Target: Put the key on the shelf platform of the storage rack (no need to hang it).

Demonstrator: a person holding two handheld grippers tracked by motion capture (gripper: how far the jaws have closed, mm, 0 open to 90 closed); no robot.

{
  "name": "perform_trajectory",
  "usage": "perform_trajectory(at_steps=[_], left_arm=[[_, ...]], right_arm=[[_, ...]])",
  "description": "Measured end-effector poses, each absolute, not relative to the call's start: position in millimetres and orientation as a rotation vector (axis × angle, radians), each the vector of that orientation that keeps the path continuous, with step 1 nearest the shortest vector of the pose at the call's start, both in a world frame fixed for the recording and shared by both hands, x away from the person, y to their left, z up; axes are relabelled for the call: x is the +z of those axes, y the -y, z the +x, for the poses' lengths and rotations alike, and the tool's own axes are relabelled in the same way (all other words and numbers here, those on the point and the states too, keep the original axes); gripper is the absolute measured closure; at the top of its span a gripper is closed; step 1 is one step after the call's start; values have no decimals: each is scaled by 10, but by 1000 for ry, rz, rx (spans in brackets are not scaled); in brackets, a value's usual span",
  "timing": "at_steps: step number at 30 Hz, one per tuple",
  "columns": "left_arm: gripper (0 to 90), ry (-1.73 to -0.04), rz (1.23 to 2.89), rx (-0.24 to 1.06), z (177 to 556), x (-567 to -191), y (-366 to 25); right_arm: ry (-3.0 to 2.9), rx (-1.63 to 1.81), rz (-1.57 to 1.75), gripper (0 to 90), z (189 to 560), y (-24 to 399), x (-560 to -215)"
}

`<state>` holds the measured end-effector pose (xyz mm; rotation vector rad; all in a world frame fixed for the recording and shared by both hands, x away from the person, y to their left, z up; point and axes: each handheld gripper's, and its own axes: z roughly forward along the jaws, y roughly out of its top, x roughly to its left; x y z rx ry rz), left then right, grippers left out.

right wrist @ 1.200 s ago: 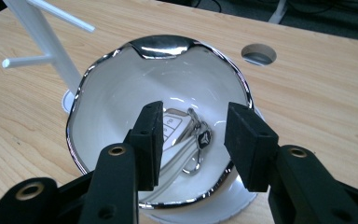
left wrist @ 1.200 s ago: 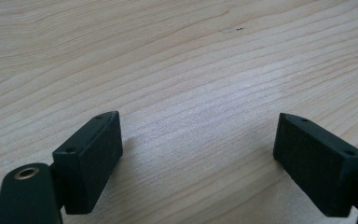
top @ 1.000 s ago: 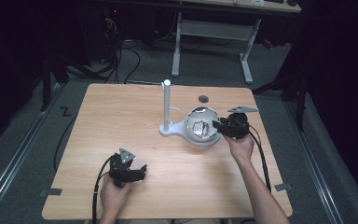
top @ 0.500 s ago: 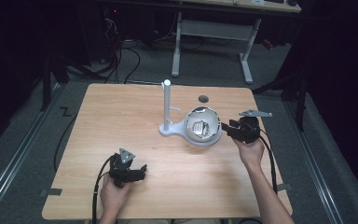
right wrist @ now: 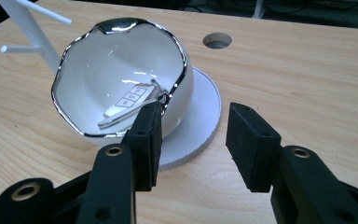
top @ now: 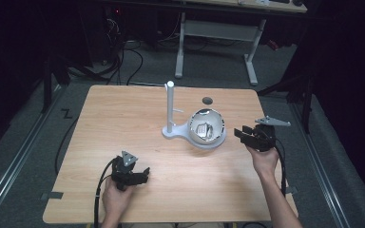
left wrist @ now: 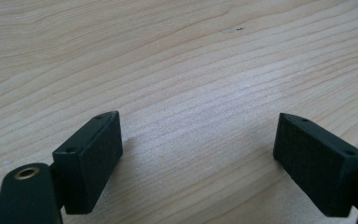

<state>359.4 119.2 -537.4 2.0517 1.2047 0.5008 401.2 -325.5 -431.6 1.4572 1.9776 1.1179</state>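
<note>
From the high view, my right claw (top: 244, 136) has drawn back from the white bowl (top: 207, 128) since a second ago: then it was right up against the bowl's rim, now it sits just beside the bowl at its 3 o'clock, apart from it, jaws parted with nothing between them. My left claw (top: 142, 173) has stayed where it was, near the counter's (top: 123, 118) front edge at about 7 o'clock from the bowl, well apart from it. The bowl sits tilted on the round foot of a white stand (top: 171, 111), whose post rises at the bowl's 10 o'clock.

The left gripper view gives what the high one cannot: my left claw (left wrist: 198, 149) stands wide open over bare wood grain, holding nothing.

The right gripper view looks past my open right claw (right wrist: 193, 135) into the bowl (right wrist: 102, 74), where a flat white thing with small buttons (right wrist: 128, 102), perhaps a key fob, lies against the inner wall. From above it is only a pale blur. A round hole (right wrist: 216, 40) in the counter shows at 1 o'clock beyond the bowl.
</note>
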Motion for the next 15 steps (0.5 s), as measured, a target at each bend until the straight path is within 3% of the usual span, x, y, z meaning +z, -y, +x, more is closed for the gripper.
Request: perform_trajectory(at_steps=[15], left_arm=[[160, -1204, 2052, 501, 3588, -5374, -1192]], right_arm=[[-1934, 1159, 1477, 562, 3695, 3467, -4331]])
